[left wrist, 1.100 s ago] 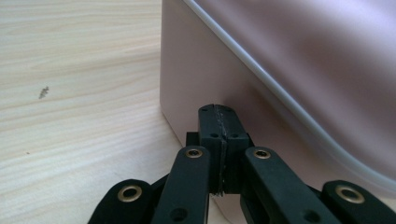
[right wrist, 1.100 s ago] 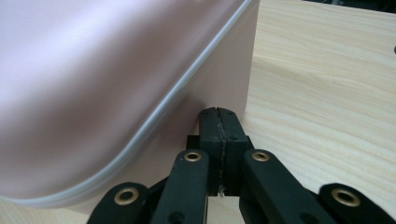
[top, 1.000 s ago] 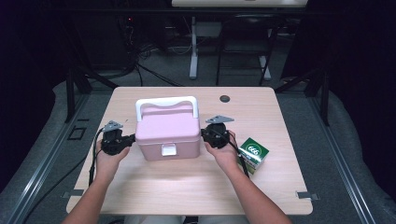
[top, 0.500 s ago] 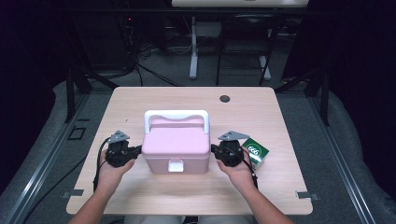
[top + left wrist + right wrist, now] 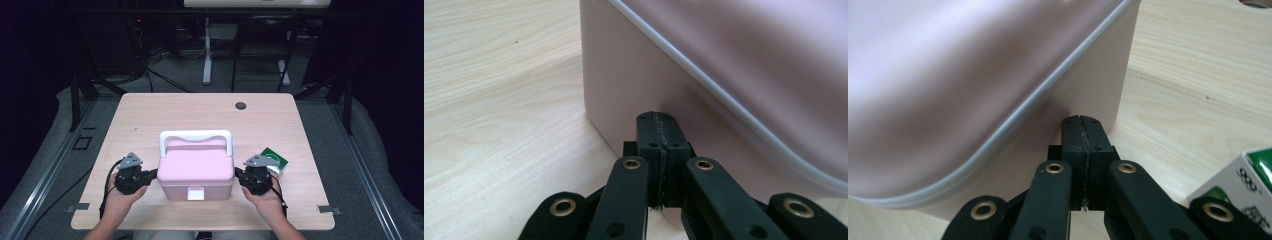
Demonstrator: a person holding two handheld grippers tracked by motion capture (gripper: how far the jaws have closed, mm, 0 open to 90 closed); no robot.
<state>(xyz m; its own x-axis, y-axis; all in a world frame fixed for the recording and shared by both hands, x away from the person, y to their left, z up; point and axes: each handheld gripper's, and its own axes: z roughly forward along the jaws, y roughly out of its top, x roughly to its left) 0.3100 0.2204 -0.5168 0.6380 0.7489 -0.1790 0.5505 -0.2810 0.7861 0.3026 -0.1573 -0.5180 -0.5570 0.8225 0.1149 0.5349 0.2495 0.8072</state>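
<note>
Pink lidded box (image 5: 196,170) near the desk's (image 5: 150,115) front edge is pressed between closed left gripper (image 5: 148,175) and closed right gripper (image 5: 238,176); writing on the green-and-white carton (image 5: 275,161) cannot be read.

Pink box (image 5: 196,170) (white handle (image 5: 195,136), white latch (image 5: 195,193)); green-and-white carton (image 5: 274,160); black grippers; pale wood table (image 5: 200,110).

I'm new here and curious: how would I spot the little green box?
Start at the pale wooden table and find the pink case with its white handle. Just right of it, beside the right gripper, sits the green box, the single small green-and-white thing there.
</note>
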